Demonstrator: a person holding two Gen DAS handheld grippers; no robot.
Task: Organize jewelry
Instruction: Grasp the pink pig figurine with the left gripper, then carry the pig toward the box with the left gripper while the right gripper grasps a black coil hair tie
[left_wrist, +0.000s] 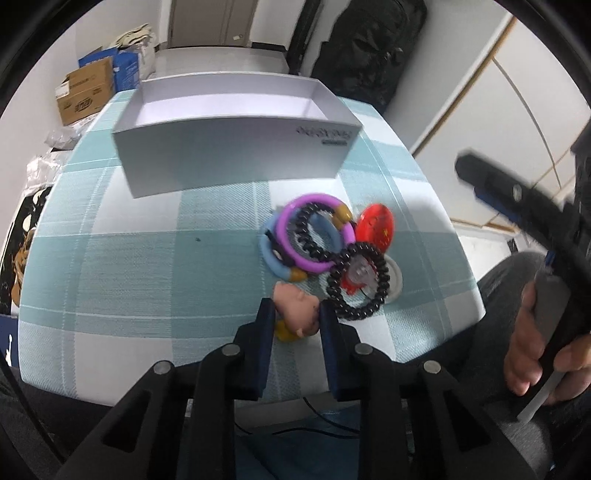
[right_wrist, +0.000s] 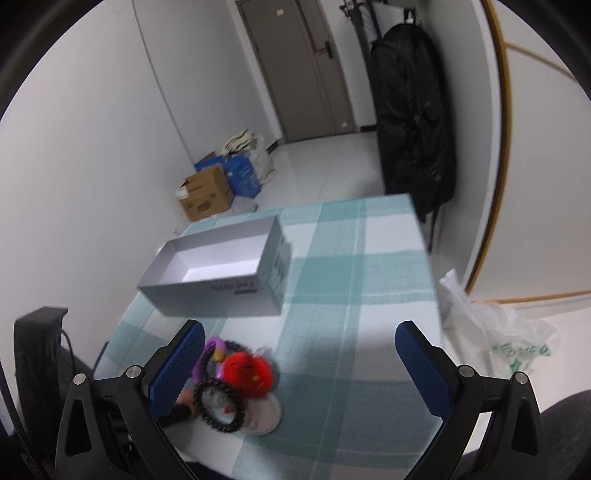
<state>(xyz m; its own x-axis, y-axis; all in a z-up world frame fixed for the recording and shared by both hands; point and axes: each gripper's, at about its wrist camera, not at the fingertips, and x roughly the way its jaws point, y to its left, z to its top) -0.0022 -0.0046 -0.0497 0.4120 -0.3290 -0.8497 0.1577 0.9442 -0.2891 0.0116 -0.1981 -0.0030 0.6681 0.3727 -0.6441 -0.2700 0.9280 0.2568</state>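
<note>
Left wrist view: left tool grips the pink charm; right tool gapes empty. Lift straight, clearing the black coil ring, toward the far white box.

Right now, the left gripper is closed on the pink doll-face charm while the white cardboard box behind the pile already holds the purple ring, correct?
Not quite: the left wrist view shows the white cardboard box empty; the purple ring lies on the checked cloth. The left gripper does clamp the pink doll-face charm.
</note>
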